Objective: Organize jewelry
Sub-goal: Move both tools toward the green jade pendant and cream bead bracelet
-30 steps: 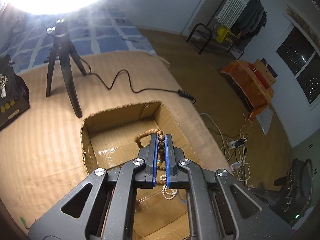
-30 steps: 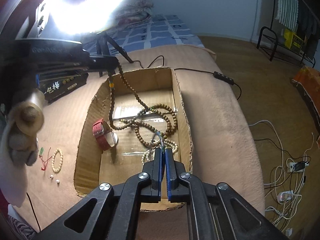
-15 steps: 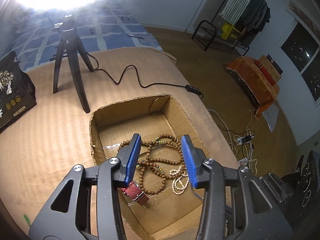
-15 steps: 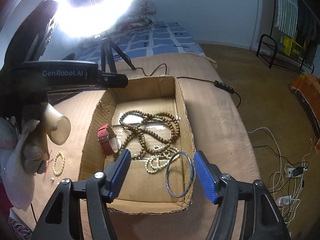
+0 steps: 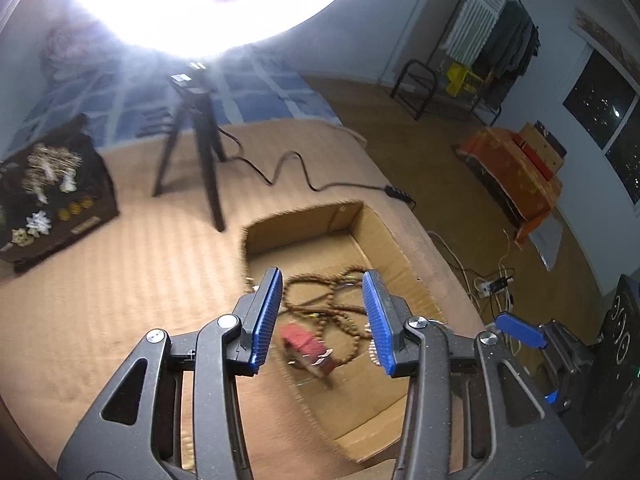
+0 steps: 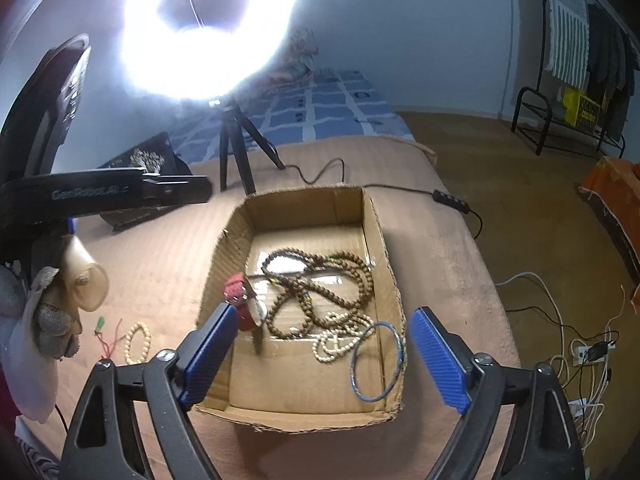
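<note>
I see a shallow cardboard box (image 6: 382,240) with ragged, torn edges sitting on a bed under a ribbed tan blanket (image 6: 160,256). Inside lies the jewelry: a long tangled string of round brown wooden beads (image 6: 320,288), a smaller strand of pale cream beads (image 6: 340,340), a thin blue bangle (image 6: 378,362) leaning against the right wall, and a red strap watch (image 6: 240,300) standing on edge by the left wall. Outside the box, a short pale bead bracelet (image 6: 138,342) rests on the blanket beside a bit of red thread.

My right tongs (image 6: 326,354) are above the near end of the box, jaws opening wide with nothing gripped between the ridged blue pads. My left tongs (image 5: 320,316) are spread partway and empty.

The left view is motion-blurred, so the beads and watch smear there. The ring light (image 6: 212,28) blows out the top of both views. A dark tripod (image 6: 236,148) stands behind the box.
</note>
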Available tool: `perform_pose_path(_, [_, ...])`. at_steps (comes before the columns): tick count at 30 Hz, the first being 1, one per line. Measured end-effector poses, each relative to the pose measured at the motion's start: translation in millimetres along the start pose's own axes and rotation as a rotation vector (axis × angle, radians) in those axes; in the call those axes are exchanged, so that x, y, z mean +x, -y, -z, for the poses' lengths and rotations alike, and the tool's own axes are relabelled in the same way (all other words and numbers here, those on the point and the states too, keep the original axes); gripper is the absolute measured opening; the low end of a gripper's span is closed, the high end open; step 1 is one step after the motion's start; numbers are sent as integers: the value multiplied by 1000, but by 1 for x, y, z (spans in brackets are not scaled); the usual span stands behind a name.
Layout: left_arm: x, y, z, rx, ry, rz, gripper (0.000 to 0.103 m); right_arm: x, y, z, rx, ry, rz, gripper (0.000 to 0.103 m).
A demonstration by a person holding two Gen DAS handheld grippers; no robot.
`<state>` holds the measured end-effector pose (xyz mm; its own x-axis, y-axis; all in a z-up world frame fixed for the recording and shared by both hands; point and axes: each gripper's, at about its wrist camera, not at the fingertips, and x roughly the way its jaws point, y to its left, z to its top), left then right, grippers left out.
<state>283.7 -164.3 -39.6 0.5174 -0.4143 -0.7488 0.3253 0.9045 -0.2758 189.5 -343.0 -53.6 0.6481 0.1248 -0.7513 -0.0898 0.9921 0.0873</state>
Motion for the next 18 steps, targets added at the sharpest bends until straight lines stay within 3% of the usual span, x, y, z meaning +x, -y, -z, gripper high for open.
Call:
perform_pose_path(3, [-22,-17,4,2,30,-32,42,-6,-8,-1,4,27,-11,100])
perform_pose_path(11, [-72,-73,32,-36,36,-100,44,-11,-40,-2,-28,32,-67,103])
perform_pose_path(18, [-94,-128,80,-108,-18,-128,46,-6,-80,5,-86,-17,-135,103])
